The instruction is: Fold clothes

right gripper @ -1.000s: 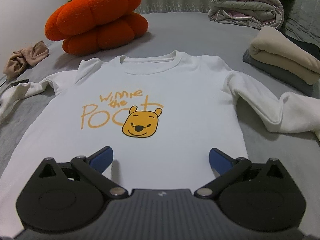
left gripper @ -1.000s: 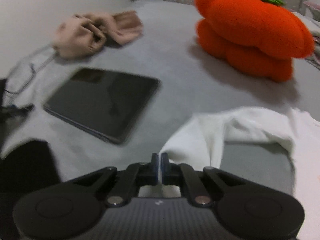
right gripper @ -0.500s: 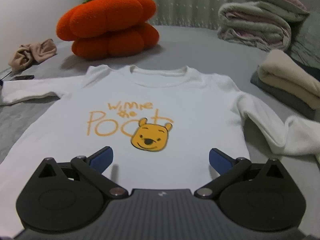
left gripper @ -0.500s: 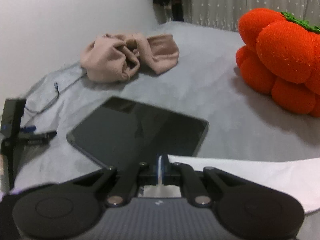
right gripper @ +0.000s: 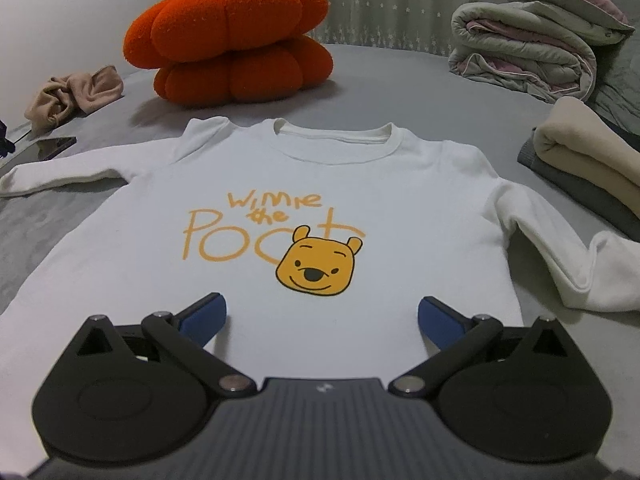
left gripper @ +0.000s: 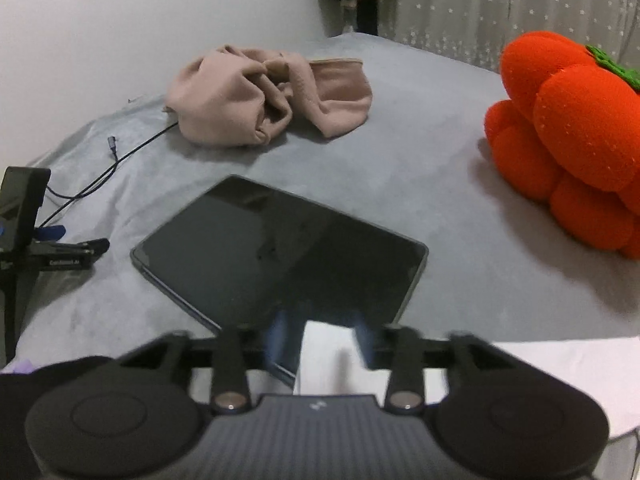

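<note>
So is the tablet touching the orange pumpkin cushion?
Apart. The left wrist view shows bare grey bedding between the tablet and the pumpkin cushion.

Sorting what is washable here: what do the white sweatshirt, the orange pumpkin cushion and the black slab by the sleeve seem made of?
White sweatshirt: soft matte knit, probably cotton jersey, with ribbed collar and printed graphic. Orange pumpkin cushion: fuzzy plush, likely synthetic pile. Black slab: glossy glass face mirroring the left claw, apparently a tablet, not washable.

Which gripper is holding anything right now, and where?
Neither: the left gripper is open around the white sweatshirt's cuff; the right gripper is open.
</note>
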### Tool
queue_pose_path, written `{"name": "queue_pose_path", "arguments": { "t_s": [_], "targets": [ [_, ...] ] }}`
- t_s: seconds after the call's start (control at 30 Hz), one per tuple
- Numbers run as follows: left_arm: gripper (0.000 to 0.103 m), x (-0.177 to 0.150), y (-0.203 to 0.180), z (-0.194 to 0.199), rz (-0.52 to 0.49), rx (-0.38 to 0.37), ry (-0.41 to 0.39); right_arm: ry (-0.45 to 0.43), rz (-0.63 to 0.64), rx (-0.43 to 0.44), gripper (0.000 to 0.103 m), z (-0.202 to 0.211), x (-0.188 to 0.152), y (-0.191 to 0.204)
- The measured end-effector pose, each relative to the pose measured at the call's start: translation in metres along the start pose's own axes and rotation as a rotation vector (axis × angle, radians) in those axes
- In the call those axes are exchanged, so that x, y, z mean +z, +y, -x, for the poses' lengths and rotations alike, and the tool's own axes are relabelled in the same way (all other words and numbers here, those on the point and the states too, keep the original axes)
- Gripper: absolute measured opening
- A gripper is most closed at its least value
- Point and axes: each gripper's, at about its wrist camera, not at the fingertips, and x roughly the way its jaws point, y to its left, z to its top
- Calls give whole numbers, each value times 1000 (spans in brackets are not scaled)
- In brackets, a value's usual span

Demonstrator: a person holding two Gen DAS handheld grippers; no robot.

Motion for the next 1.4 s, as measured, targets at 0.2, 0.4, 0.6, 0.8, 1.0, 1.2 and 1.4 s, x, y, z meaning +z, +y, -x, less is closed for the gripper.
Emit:
{"name": "queue_pose_path", "arguments": {
  "t_s": [0.2,0.4,0.6,0.8,1.0,1.2,1.4],
  "targets": [
    [44,-16,10,-8,60,-39,78,-3,4,7,103,2,0,1],
    [18,-31,18,-17,186,-92,143,2,12,8,103,2,-1,3],
    [5,-35,16,4,221,-32,25,5,16,4,103,1,-1,3],
    [5,-50,11,-3,212,73,14,1,17,7,103,2,0,2],
    [31,-59,6,4,207,116,-16,-7,18,-6,103,4,1,-1],
    [53,-61,-4,33,225,77,-60,-31,2,-16,103,13,3,-6],
    [70,-70,-38,71,230,-14,-112,-49,-10,-34,103,23,4,-12]
  ]
}}
